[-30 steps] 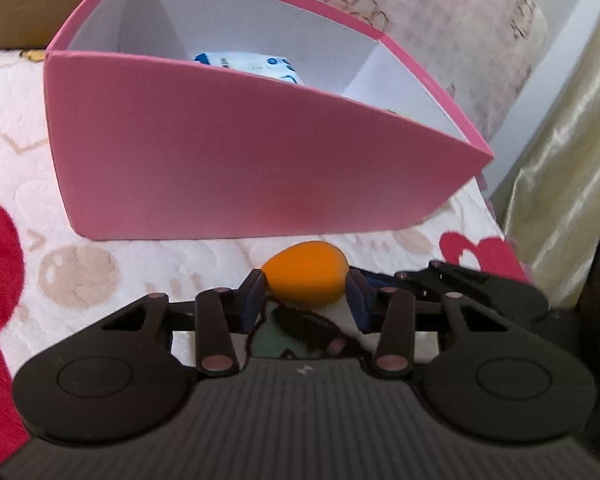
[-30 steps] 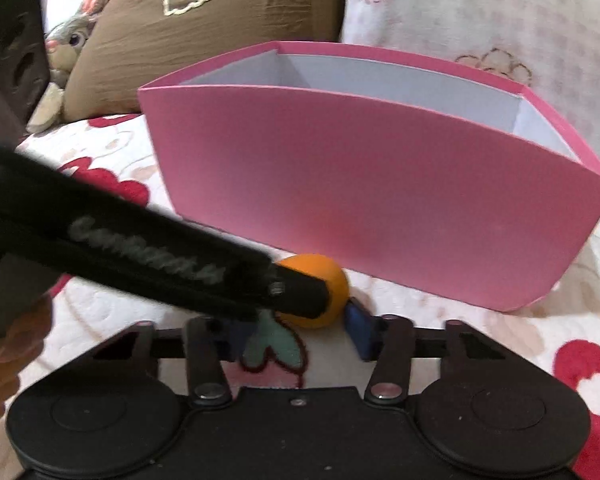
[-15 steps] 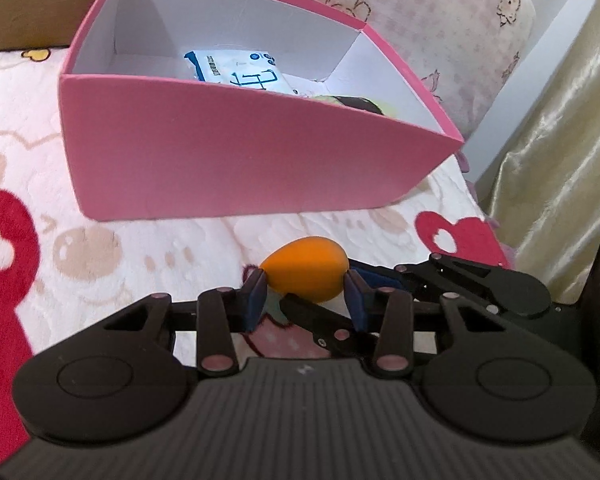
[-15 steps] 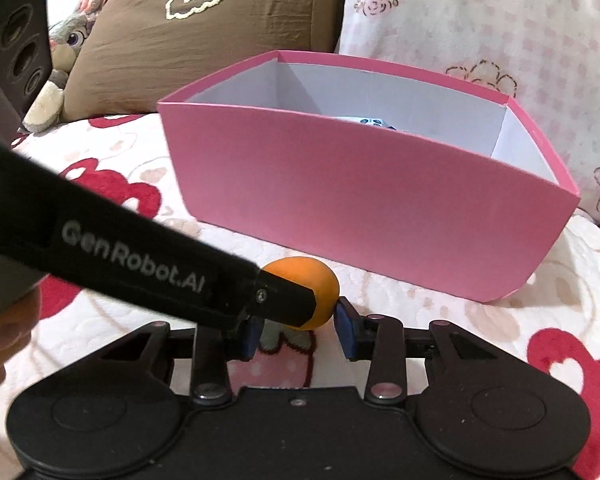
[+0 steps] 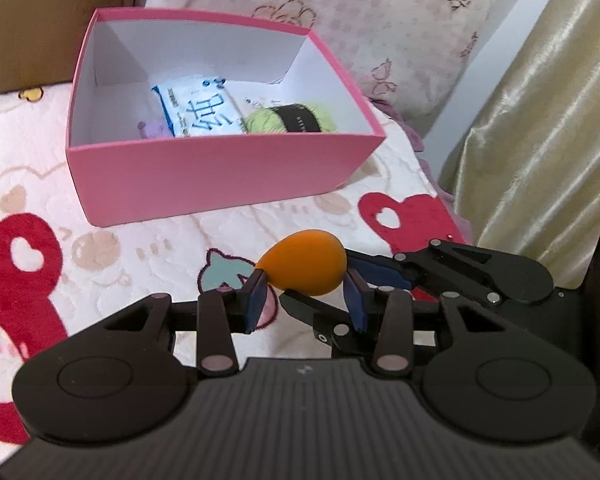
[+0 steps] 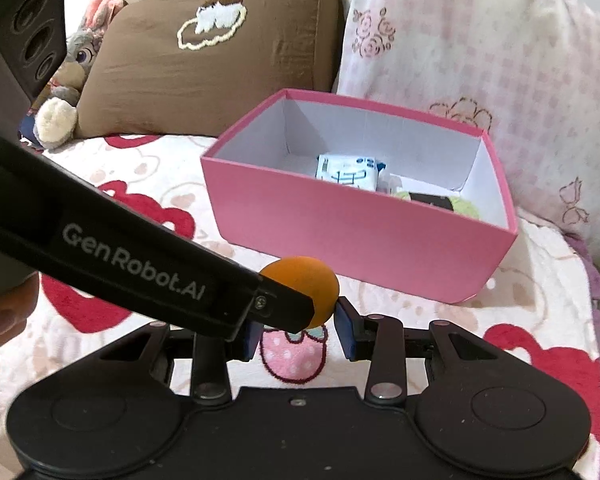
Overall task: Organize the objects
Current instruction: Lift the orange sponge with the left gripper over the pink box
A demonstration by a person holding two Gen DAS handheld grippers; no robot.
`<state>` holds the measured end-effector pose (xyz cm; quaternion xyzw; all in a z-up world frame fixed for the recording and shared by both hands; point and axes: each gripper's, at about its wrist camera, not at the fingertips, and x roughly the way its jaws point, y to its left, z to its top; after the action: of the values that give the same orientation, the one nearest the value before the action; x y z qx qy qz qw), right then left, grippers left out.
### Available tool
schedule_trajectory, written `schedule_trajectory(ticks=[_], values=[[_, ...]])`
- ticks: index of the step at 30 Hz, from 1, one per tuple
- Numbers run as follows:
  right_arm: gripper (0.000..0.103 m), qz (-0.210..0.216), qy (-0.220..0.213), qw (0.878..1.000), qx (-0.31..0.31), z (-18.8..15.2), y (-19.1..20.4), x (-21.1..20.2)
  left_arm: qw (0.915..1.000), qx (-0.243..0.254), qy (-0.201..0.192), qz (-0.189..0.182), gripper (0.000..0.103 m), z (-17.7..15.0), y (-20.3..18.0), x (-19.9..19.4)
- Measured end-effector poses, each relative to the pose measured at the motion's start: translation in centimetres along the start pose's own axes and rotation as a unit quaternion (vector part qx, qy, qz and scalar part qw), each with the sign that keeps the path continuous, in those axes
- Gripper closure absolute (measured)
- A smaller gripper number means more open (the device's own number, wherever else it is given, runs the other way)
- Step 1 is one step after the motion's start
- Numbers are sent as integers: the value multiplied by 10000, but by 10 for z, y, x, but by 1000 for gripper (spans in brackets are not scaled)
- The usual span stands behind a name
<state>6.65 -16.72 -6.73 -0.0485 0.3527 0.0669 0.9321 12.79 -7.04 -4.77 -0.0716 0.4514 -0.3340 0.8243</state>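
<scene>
An orange egg-shaped sponge hangs above the bedspread, pinched from two sides. My left gripper is shut on it, blue pads against its lower flanks. The right gripper is shut on the same orange sponge; in the left wrist view its fingers reach in from the right. In the right wrist view the left gripper's finger crosses in front from the left. Beyond stands an open pink box, also the pink box, holding a white-and-blue packet, a green yarn ball and a small purple item.
A quilted bedspread with red hearts lies underneath. A brown cushion and a pink checked pillow stand behind the box, a plush rabbit at far left. A golden curtain hangs at the right.
Both grippers have risen with the orange sponge held between them. The box now appears lower and smaller, and its contents show over the rim.
</scene>
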Motion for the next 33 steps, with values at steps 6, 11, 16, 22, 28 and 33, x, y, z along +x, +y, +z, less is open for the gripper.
schedule_trajectory(ticks=[6,11,16,22,28,33], values=[[60,27,4,10000,-39,8,9,-33,9999,142,55,56,63,5,-17,-28],[60,78,-121,9999,43,14,11,-60,9998,160,-122,12,63,8,-28,-50],[60,105,-270,9996,-22,27,10,-79,9993,207,-325,-38,63,12,-39,-70],[60,41,-403,9990,-188,46,6,-93,9986,286,-429,-123,63,34,-45,-83],[60,-5,-537,9979,-359,82,-9,-92,9971,179,-718,-157,63,70,-42,-92],[60,-97,-646,9968,-467,112,-29,-80,9969,107,-754,-172,63,107,-34,-79]])
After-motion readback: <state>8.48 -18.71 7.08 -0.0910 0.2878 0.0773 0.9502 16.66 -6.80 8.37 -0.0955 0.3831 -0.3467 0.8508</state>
